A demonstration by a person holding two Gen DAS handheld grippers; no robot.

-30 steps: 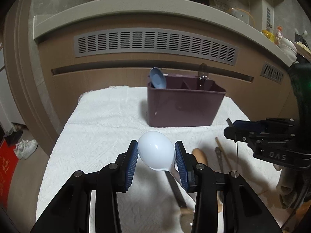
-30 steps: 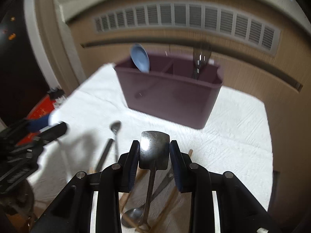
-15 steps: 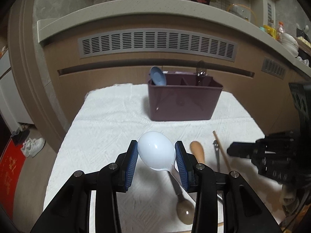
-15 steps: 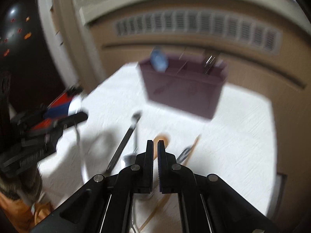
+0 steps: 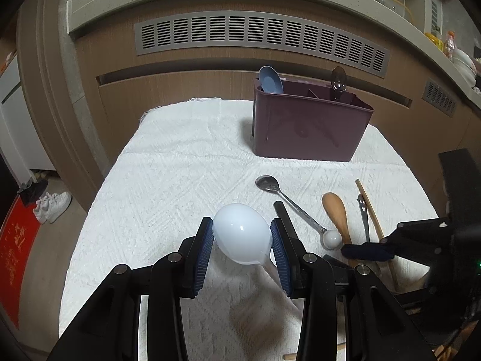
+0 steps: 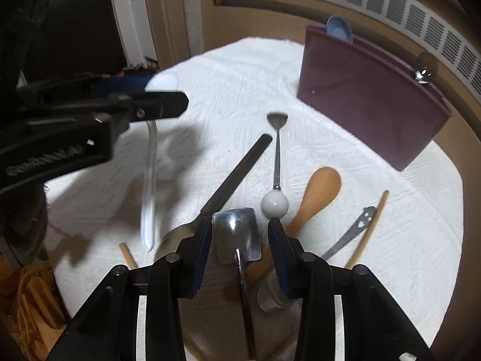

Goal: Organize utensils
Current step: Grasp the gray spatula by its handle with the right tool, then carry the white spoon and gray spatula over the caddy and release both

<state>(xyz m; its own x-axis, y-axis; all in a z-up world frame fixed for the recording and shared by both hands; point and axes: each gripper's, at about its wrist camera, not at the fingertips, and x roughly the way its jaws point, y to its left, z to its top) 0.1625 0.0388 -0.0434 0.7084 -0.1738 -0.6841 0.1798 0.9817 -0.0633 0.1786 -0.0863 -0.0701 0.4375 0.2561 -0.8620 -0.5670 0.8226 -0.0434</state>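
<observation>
left wrist view: our left gripper (image 5: 242, 240) is clenched on the bowl of the white spoon (image 5: 240, 233), held above the towel-covered bench (image 5: 180, 165).
caddy: the maroon caddy (image 5: 306, 129) stands at the far side, a blue spoon (image 5: 270, 79) already in it.
right wrist view: our right gripper (image 6: 239, 237) has its jaws opening around the steel spatula (image 6: 237, 234); the pads do not seem to press it.
loose pile: metal spoon (image 6: 276, 150), wooden spoon (image 6: 315, 195), black handle (image 6: 237, 174) lie close together.
risk: we think the smooth spoon bowl could slip, and closing here could snag neighbouring utensils.
</observation>
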